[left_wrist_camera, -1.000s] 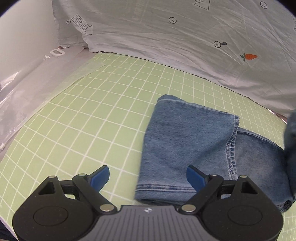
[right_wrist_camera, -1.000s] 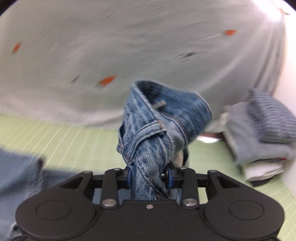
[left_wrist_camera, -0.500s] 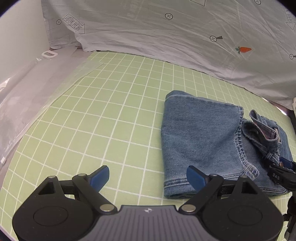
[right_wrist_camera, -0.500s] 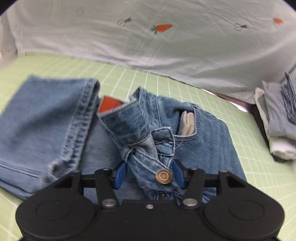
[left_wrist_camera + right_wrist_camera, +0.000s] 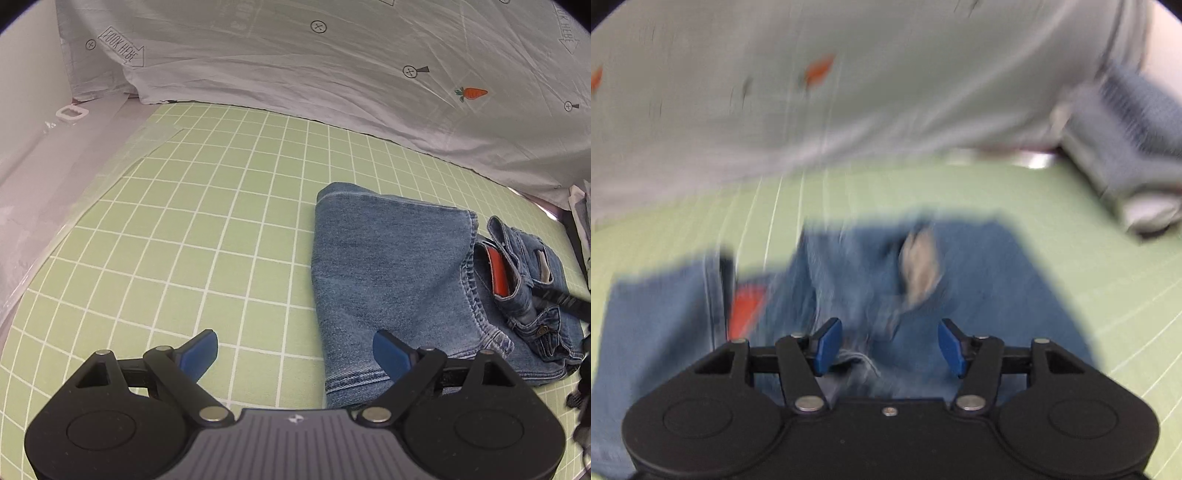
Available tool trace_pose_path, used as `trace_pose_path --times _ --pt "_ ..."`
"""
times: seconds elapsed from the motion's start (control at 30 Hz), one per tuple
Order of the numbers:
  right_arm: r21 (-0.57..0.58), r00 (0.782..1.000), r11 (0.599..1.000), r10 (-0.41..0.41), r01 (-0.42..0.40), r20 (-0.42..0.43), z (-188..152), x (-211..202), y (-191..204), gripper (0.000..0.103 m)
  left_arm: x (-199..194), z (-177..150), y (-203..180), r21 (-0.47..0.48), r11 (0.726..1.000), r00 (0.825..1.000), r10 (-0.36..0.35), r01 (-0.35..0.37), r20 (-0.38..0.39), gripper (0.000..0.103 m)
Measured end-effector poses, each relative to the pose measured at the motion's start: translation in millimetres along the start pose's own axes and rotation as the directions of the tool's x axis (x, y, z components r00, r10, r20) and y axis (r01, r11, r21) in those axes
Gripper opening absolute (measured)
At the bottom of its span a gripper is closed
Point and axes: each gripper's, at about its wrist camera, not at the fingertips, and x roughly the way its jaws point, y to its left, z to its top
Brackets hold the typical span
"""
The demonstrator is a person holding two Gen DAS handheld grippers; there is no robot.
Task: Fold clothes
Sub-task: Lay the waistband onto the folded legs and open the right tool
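Right tongs [image 5: 888,349] apart, just above jeans [image 5: 979,295]

Around the worktop, from my two feeds

I see a green mat [image 5: 229,229] with a white grid covering the worktop, and behind it a pale grey sheet [image 5: 332,74] hanging crumpled, printed with small orange carrots [image 5: 472,92], crossed circles and a boxed arrow that reads "LOOK HERE" [image 5: 122,51]. To the left of the mat lies clear plastic film [image 5: 44,177], with a small white clip [image 5: 72,112] near its far end. In my right feed, which is badly blurred, a stack of folded grey and white cloth [image 5: 1126,155] sits at the mat's far right corner, against the sheet.
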Motion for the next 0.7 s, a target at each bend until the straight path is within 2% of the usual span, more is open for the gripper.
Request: trace_pose_path --times 0.03,0.1,0.23,0.3,0.33,0.37,0.43,0.5,0.7 --pt "-0.021 1.000 1.000 0.015 -0.015 -0.022 -10.5 4.1 4.8 0.056 -0.2 -0.9 1.5 -0.009 1.000 1.000 0.002 -0.002 -0.001 0.092" --pt "-0.096 1.000 0.995 0.026 -0.026 0.002 -28.2 -2.2 14.5 0.062 -0.3 -2.6 3.7 -0.032 0.999 1.000 0.008 -0.008 -0.003 0.092" --pt "-0.181 0.999 0.983 0.038 -0.043 -0.033 -34.6 -16.4 15.8 0.062 2.5 -5.0 4.7 -0.078 0.997 1.000 0.012 -0.013 -0.009 0.094" --pt "-0.140 0.997 0.987 0.077 -0.080 -0.031 -30.1 -27.3 3.6 0.062 5.2 -4.9 2.2 -0.087 0.996 1.000 0.011 -0.012 -0.011 0.094" --pt "-0.120 0.995 0.988 0.094 -0.097 -0.028 -28.1 -32.9 -2.5 0.069 7.0 -4.7 0.4 -0.088 0.996 1.000 0.012 -0.013 -0.013 0.094" --pt "-0.104 0.995 0.989 0.102 -0.103 -0.016 -27.3 -39.1 -7.9 0.082 9.1 -4.9 -1.4 -0.088 0.996 1.000 0.013 -0.014 -0.015 0.094" --pt "-0.092 0.996 0.992 0.085 -0.084 0.013 -28.6 -48.7 -14.2 0.099 15.9 -5.4 -5.3 -0.088 0.996 0.999 0.014 -0.017 -0.031 0.095" --pt "-0.079 0.997 0.995 0.068 -0.065 0.039 -30.0 -57.8 -20.3 0.101 24.2 -6.3 -8.8 -0.085 0.996 0.999 0.012 -0.016 -0.051 0.095" --pt "-0.073 1.000 0.997 -0.026 0.025 -0.002 -38.9 -59.4 -36.3 0.103 51.9 -9.3 -20.1 -0.039 0.999 0.994 0.006 -0.011 -0.112 0.095"
